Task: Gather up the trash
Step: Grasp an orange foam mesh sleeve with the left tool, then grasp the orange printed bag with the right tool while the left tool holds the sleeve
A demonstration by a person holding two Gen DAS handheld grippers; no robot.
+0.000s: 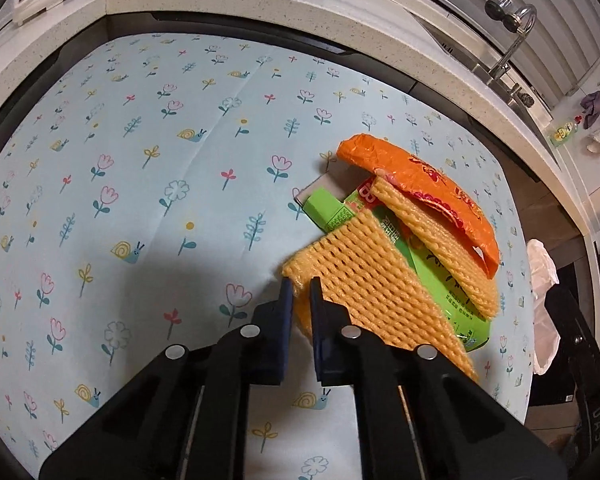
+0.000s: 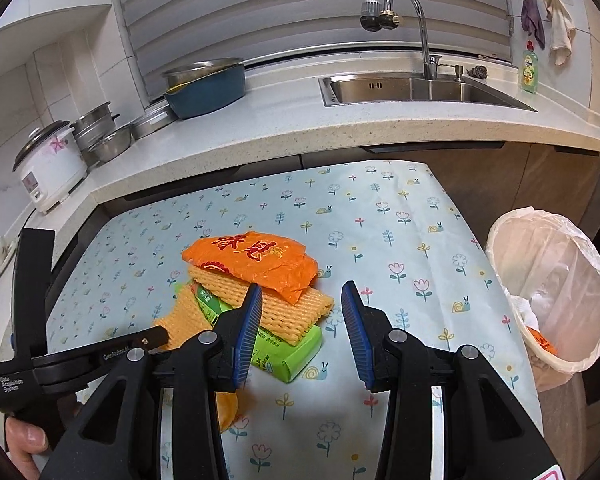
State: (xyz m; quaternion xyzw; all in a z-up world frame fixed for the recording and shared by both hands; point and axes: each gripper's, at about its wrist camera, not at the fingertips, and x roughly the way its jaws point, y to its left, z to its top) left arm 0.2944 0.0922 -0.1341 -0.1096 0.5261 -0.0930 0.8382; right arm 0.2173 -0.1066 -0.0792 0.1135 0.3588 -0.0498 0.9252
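My right camera takes in what my left cannot: the sink (image 2: 420,88) with its tap, a rice cooker (image 2: 48,166) and stacked pots on the counter, and the lined trash bin (image 2: 552,292) just off the right edge of the flowered tablecloth (image 2: 380,216), already holding a scrap of orange. My left camera looks steeply down instead, and shows the pile close up: an orange wrapper (image 1: 420,184) on top, a foam net (image 1: 432,240) under it, a green box (image 1: 328,212) below, and a second foam net (image 1: 364,280) leaning off the near side.

My left gripper (image 1: 300,292) is pinched nearly closed on the corner of that second foam net (the yellow mesh bulges between the blue pads). My right gripper (image 2: 302,308) stands partly open with nothing between its pads, hovering over the pile's right end, the left pad in front of the first net.
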